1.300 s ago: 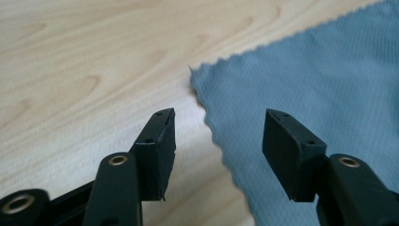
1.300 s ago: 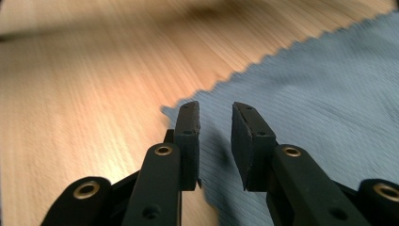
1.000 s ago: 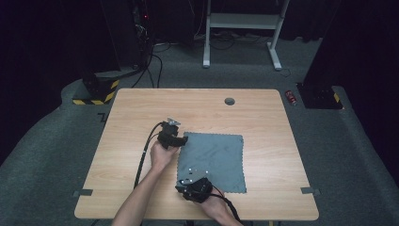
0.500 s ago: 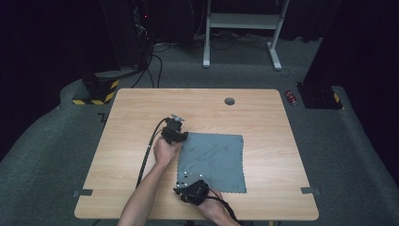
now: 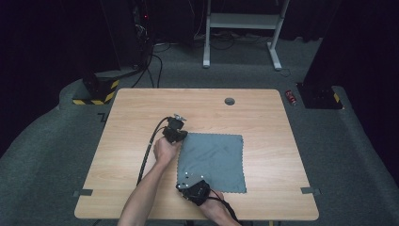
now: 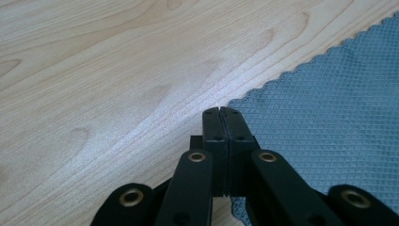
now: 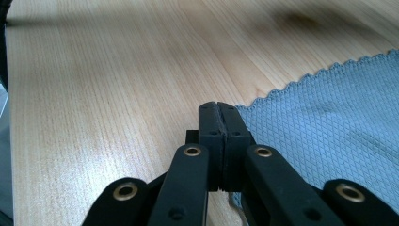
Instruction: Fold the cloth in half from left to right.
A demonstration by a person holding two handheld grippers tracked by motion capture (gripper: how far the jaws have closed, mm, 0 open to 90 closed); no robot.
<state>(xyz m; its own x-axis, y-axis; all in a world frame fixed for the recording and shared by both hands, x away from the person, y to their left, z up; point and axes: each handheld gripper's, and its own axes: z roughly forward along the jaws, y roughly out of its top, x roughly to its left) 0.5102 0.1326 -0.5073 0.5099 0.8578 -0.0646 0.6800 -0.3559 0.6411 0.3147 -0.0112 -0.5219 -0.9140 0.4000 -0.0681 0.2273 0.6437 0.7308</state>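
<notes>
Item 1, grey cloth point(image 5: 212, 161): I see it lying flat on the counter point(image 5: 263, 117), in the lower middle of the high view, roughly square, with scalloped edges and a fine diamond weave. In the left gripper view the cloth point(image 6: 329, 113) takes the right half of the frame; in the right gripper view the cloth point(image 7: 339, 122) takes the right side, with a slight ripple near its edge.

Item 2, left tongs point(image 5: 176, 133): at the cloth's upper left corner in the high view, held by my left hand point(image 5: 165, 150), cable trailing down toward the lower left. In their own view the left tongs point(image 6: 220, 112) have both jaws pressed together, tips at the cloth's corner edge. I cannot tell whether any fabric is caught between them.

Item 3, right tongs point(image 5: 188, 184): at the cloth's lower left corner in the high view, near the counter's bottom edge. In their own view the right tongs point(image 7: 217, 107) are likewise closed, tips just at the scalloped border. Whether fabric is pinched I cannot tell.

Item 4, counter: light wood grain, with 1 round dark grommet point(image 5: 229, 100) toward its upper middle, well apart from the cloth.
</notes>
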